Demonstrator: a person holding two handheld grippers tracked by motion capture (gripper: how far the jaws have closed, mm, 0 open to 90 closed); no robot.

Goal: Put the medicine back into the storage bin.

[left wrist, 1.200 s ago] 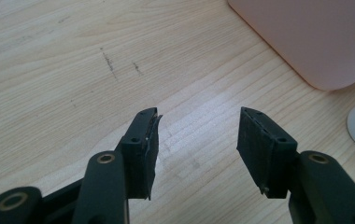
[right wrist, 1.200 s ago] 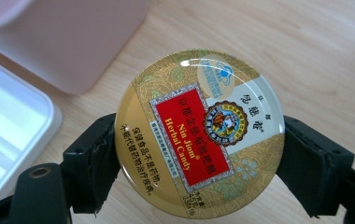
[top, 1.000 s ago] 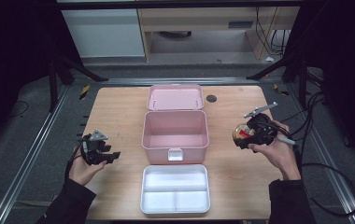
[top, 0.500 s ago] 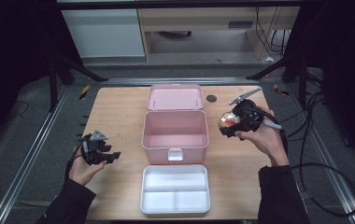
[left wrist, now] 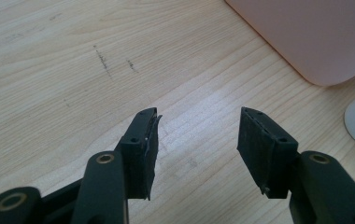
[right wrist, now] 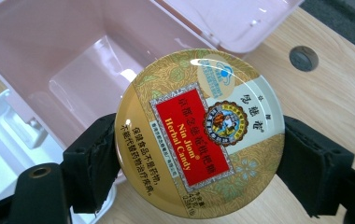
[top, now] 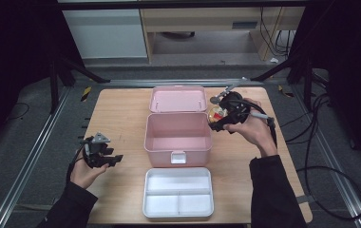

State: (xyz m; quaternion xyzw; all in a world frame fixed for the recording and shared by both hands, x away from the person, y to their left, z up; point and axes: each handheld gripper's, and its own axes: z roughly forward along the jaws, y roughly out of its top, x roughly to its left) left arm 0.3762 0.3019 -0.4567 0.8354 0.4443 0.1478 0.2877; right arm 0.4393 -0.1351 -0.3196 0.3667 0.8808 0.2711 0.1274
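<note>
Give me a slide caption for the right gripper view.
Right claw grips a round Nin Jiom Herbal Candy tin above the open pink box.

Dim room, grey floor (top: pixel 22 142), pale cabinets (top: pixel 107 33) behind wooden table (top: pixel 117 114).

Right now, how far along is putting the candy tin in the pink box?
Done: the pink box stands open and empty, lid back, and the white tray lies on the table in front of it. In hand: the right gripper grips the round candy tin by its edges, held at the box's right rim. Left: lower it in and let go. The left gripper rests open, holding nothing.
</note>
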